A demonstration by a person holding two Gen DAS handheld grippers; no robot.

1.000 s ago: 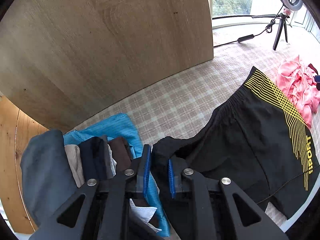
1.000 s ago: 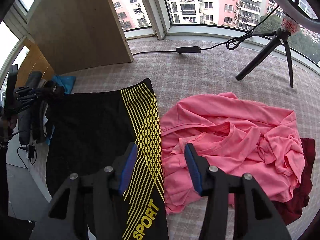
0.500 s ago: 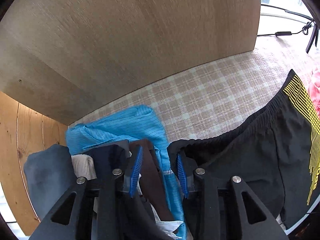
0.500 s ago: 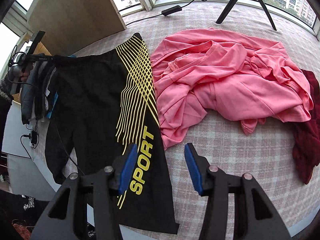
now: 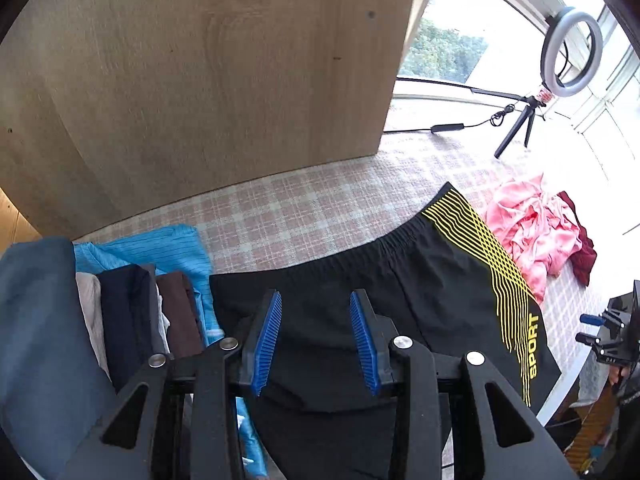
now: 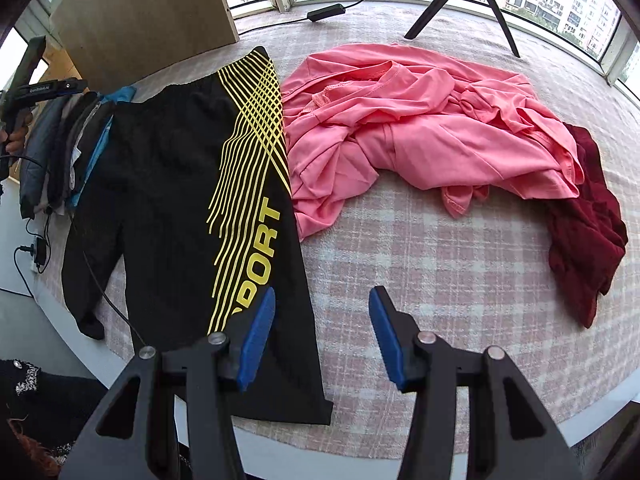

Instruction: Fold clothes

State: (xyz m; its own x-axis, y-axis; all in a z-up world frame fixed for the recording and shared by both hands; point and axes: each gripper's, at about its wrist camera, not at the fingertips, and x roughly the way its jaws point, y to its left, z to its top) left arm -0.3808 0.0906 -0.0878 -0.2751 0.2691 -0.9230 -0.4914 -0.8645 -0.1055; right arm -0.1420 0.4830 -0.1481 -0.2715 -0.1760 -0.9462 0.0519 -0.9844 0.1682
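Black shorts with yellow stripes and the word SPORT lie spread flat on the checked cloth; they also show in the left wrist view. My left gripper is open and empty, above the shorts' waistband end. My right gripper is open and empty, above the table's near edge by the shorts' leg hem. A crumpled pink shirt lies right of the shorts, with a dark red garment beyond it.
A stack of folded clothes sits at the left end, with a blue shirt under it. A wooden board stands behind. A ring light on a tripod and its cable stand at the back.
My left gripper let go of the shorts' waistband, opened wide and drew back. My right gripper pulled back toward the near edge. The shorts now lie flat.
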